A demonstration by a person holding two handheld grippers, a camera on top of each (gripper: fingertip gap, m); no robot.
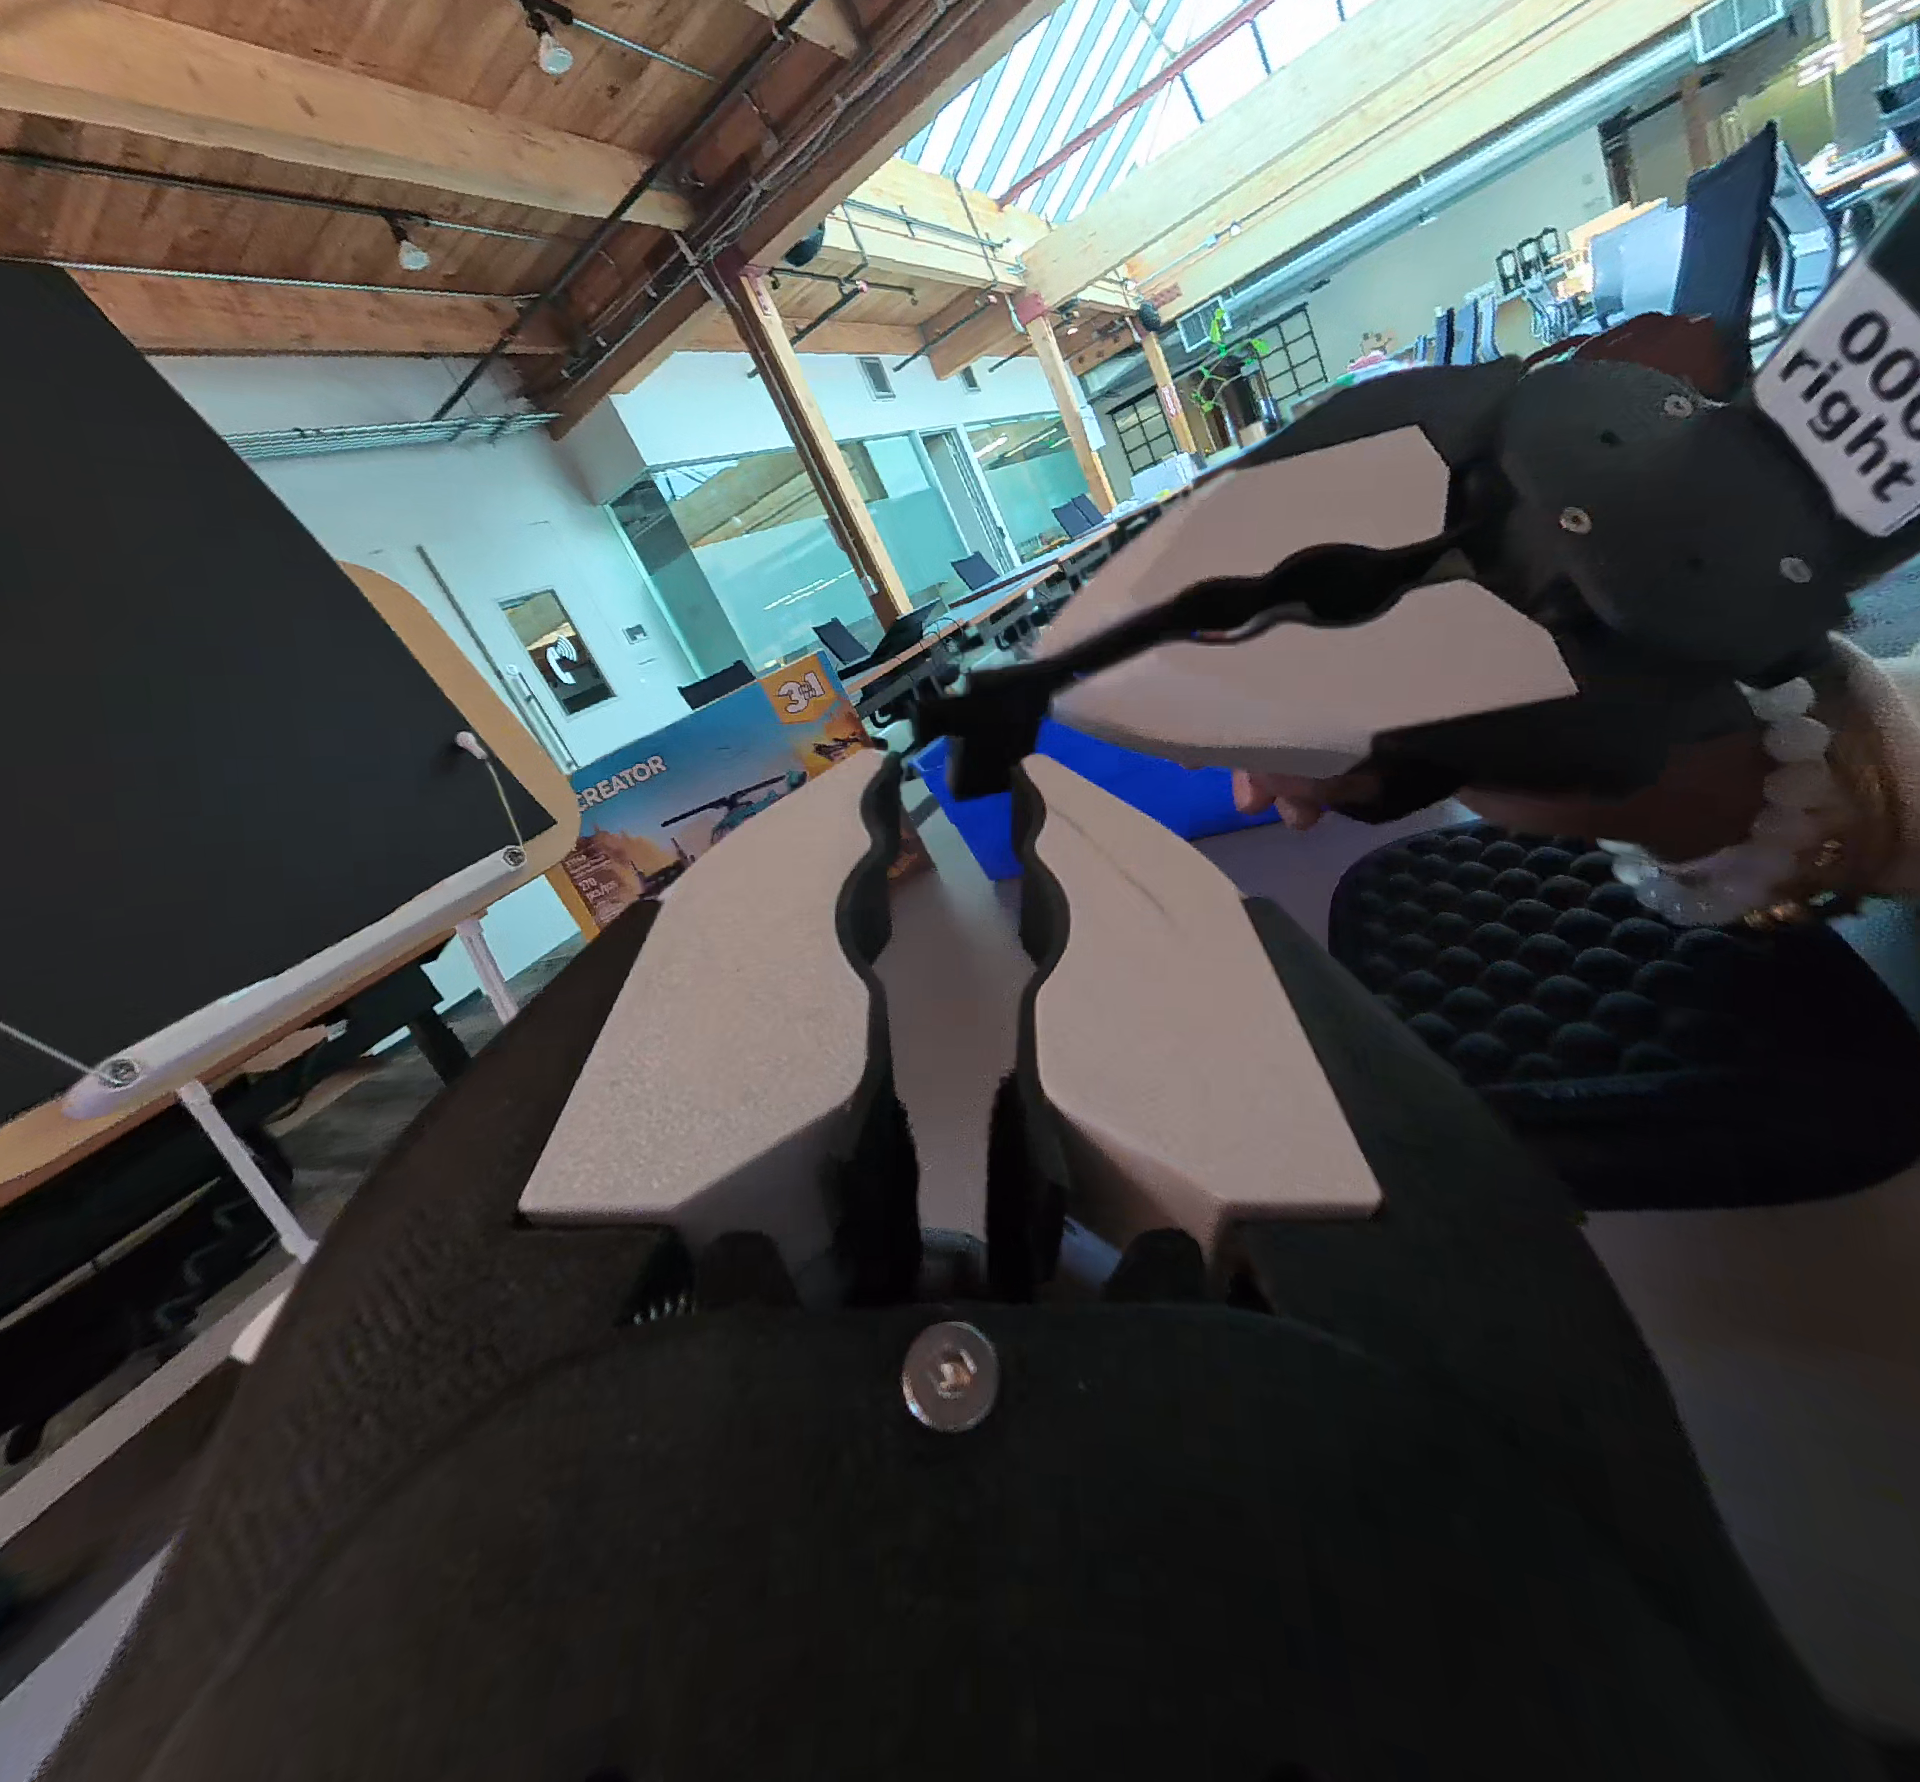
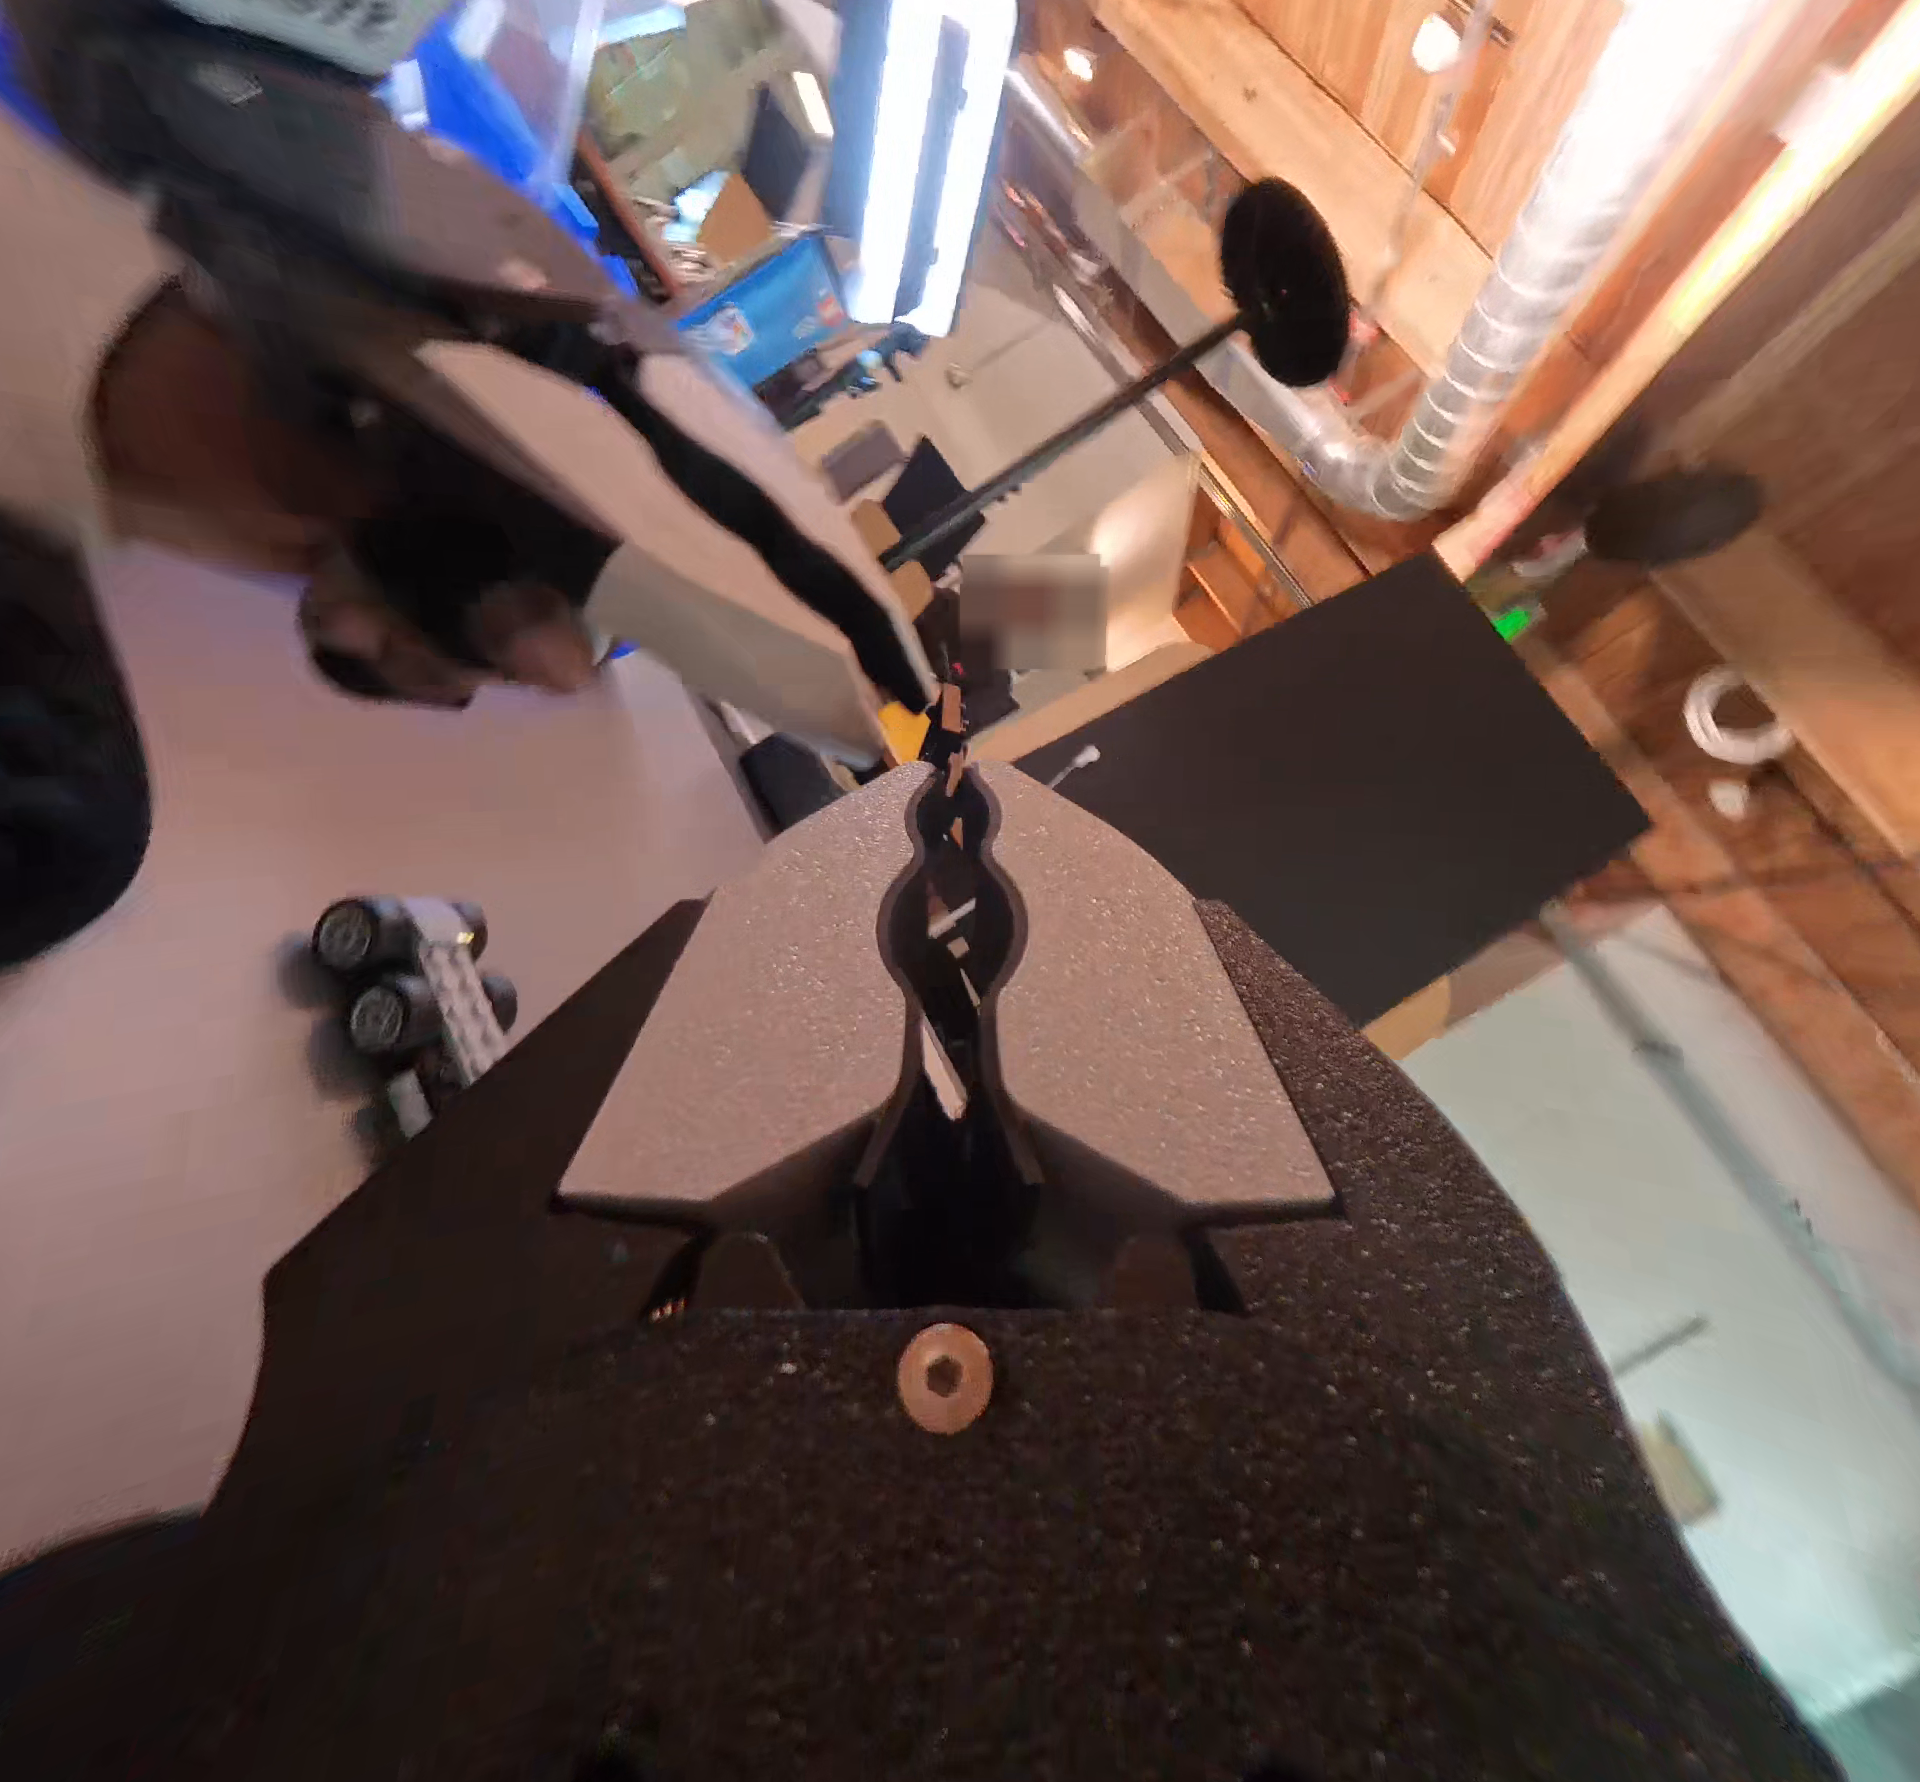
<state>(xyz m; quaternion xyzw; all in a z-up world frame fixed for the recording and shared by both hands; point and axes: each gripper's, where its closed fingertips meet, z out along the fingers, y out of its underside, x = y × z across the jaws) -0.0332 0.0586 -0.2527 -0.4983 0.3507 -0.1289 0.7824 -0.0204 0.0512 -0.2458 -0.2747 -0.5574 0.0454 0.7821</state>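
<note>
A pale grey table (image 2: 312,797) sits in an open office under a timber ceiling (image 1: 312,18). From two o'clock the right gripper (image 1: 961,709) reaches in, its fingers closed on a small black piece (image 1: 982,740). The left gripper (image 1: 951,787) stands slightly parted at that piece; whether its pads touch it is unclear. A blue bin (image 1: 1132,787) lies beyond, a grey wheeled brick assembly (image 2: 416,984) at nine o'clock.

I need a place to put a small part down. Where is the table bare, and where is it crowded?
Bare: the table between the hand and the wheeled brick assembly. Crowded: the blue bin, toy box and black cushion.
</note>
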